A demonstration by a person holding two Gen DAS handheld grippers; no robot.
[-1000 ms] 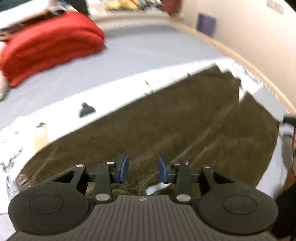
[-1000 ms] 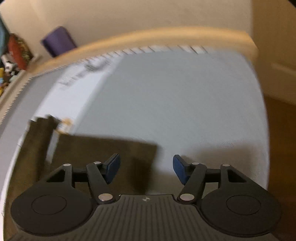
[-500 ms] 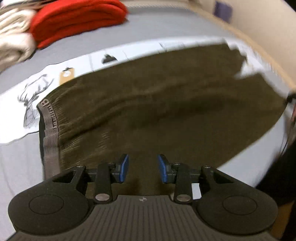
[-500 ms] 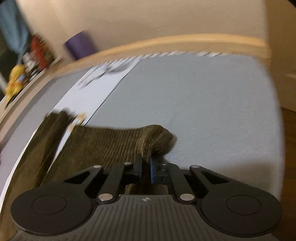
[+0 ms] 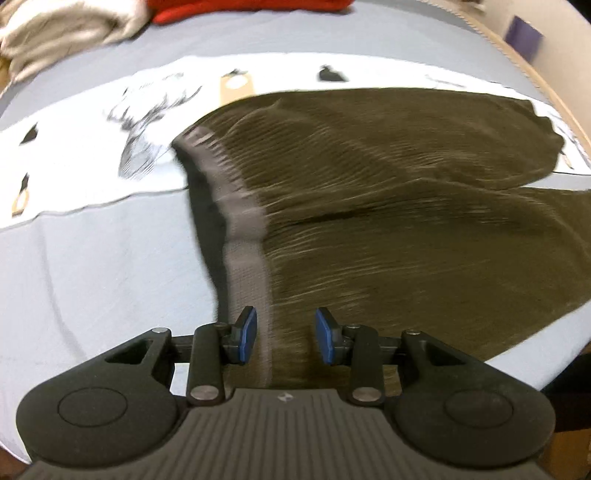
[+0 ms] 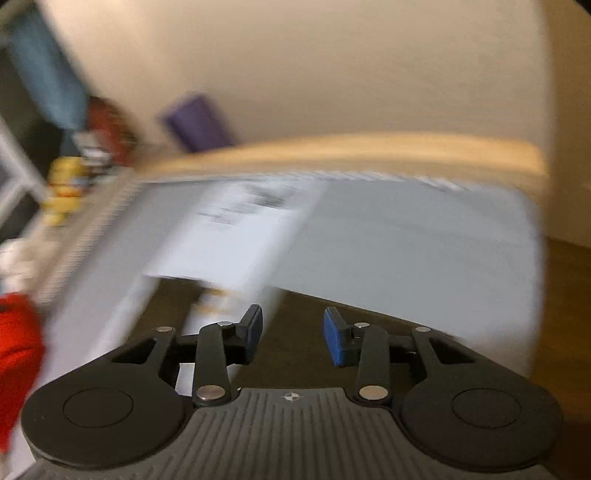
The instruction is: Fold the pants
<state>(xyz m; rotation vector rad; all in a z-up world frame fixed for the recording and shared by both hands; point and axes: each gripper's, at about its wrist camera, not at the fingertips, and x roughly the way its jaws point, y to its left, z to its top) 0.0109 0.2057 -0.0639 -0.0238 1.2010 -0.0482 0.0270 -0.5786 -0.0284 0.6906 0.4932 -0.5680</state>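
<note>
Dark olive ribbed pants (image 5: 388, 206) lie spread on the grey bed, the grey waistband (image 5: 240, 229) running from the middle down to my left gripper (image 5: 284, 341). That gripper is open, its blue pads either side of the near waistband corner, holding nothing. The legs stretch to the right. In the blurred right wrist view, my right gripper (image 6: 293, 336) is open and empty above a dark strip of the pants (image 6: 295, 321) at the leg end.
A white printed sheet (image 5: 110, 147) lies under the pants' far side. Beige fabric (image 5: 62, 29) and a red folded pile (image 5: 240, 7) sit at the back left. A wooden bed rim (image 6: 369, 151), wall and purple object (image 6: 195, 122) lie beyond.
My right gripper, shut on the pant leg hem half a second ago, has opened and let it go. My left gripper has swung left to the waistband, still open.
</note>
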